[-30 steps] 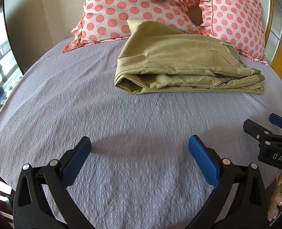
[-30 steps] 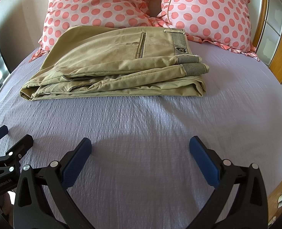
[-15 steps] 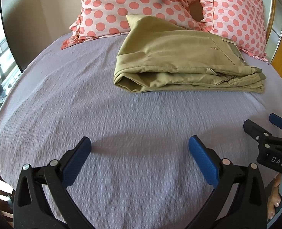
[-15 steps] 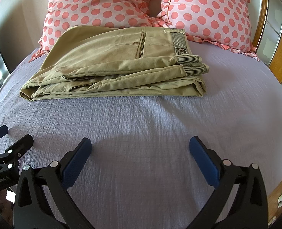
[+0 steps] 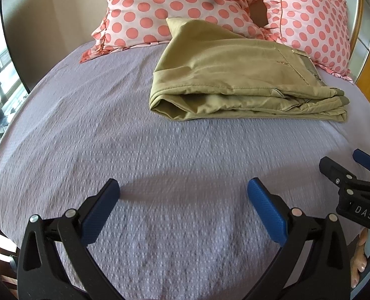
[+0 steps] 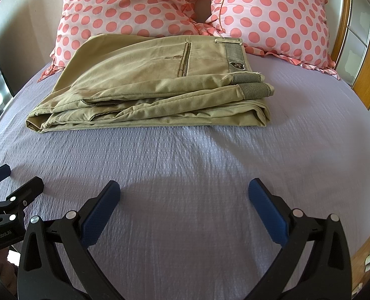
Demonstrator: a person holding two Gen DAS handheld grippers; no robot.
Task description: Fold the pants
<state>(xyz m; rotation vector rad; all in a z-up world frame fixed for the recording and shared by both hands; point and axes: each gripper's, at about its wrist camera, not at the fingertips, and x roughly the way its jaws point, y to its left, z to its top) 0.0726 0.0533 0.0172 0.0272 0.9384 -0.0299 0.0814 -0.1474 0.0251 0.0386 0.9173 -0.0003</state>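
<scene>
Left gripper (image 5: 183, 188) marked "GenRobot.AI", right gripper (image 6: 184, 188) "DAS"; both spread, empty; pants (image 6: 147, 85) folded.

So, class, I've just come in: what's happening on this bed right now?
A person holds a two-finger gripper in each hand over a lilac bedspread. The khaki pants already lie folded in a neat stack near two pink polka-dot pillows. The left gripper and right gripper are both open, holding nothing, apart from the pants. The folding looks finished.
</scene>
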